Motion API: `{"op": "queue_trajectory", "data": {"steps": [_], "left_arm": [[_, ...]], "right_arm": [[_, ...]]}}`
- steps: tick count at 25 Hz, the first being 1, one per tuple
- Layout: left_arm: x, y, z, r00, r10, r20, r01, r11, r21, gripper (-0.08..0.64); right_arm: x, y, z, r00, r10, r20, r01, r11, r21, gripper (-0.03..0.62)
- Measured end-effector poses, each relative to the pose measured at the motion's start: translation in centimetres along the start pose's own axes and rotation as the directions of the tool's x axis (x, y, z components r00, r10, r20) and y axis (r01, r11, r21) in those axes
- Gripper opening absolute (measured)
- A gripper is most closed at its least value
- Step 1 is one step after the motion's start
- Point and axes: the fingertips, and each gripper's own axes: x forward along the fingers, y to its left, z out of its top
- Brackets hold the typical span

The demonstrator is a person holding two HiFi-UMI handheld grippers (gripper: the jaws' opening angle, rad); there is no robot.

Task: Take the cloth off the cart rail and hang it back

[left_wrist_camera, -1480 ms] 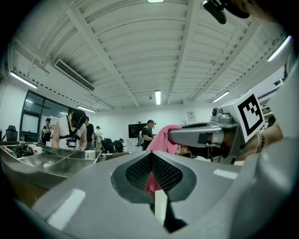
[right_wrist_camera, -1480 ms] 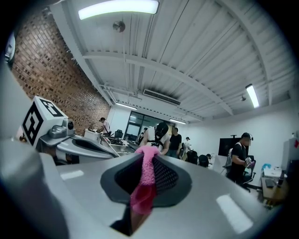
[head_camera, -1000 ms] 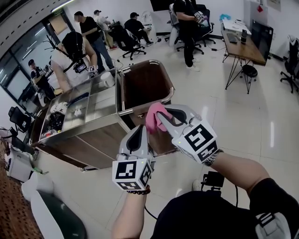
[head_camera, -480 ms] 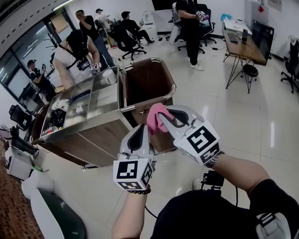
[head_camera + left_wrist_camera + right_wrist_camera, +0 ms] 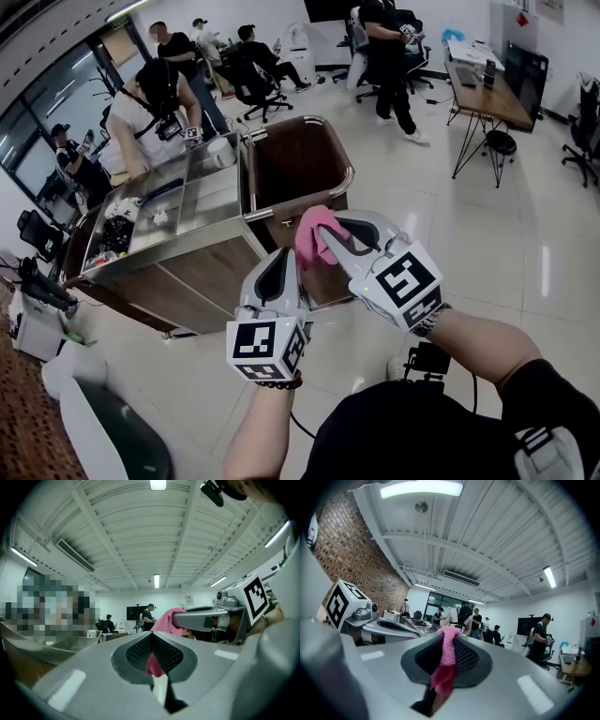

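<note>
A pink cloth is bunched up in the air just in front of the cart's chrome rail. My right gripper is shut on it; in the right gripper view a strip of the cloth hangs pinched between the jaws. My left gripper sits close below and to the left. In the left gripper view a pink bit of cloth is caught between its shut jaws, and the rest of the cloth shows by the right gripper's finger. Neither gripper touches the rail.
The cart has a brown top tray and a steel section with small items. A person in white leans over its far side. Other people, office chairs and a desk stand further back. A green seat is at bottom left.
Both grippers keep hold of the cloth and have edged slightly toward the cart together. The person in black at the back has walked to the right.
</note>
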Motion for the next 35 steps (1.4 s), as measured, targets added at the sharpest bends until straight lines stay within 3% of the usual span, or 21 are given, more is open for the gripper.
{"op": "queue_trajectory", "data": {"steps": [11,18,26,35], "left_arm": [[-4.4,3.8,1.1,0.996,0.086,0.000,-0.086,0.996,0.022,0.003],[-8.6,8.6,0.6,0.983,0.183,0.003,-0.183,0.982,0.045,0.003],[-13.4,15.4,0.0,0.942,0.335,0.003,-0.335,0.940,0.067,0.003],[-18.1,23.5,-2.5,0.866,0.500,-0.007,-0.498,0.862,0.092,0.003]], "right_arm": [[2.6,4.3,1.8,0.998,0.063,0.029,-0.063,0.998,-0.003,0.031],[6.5,9.1,1.8,0.986,0.153,0.066,-0.153,0.988,0.002,0.031],[12.5,15.0,1.9,0.946,0.303,0.115,-0.306,0.952,0.010,0.031],[19.9,21.2,1.0,0.868,0.462,0.181,-0.472,0.881,0.013,0.030]]}}
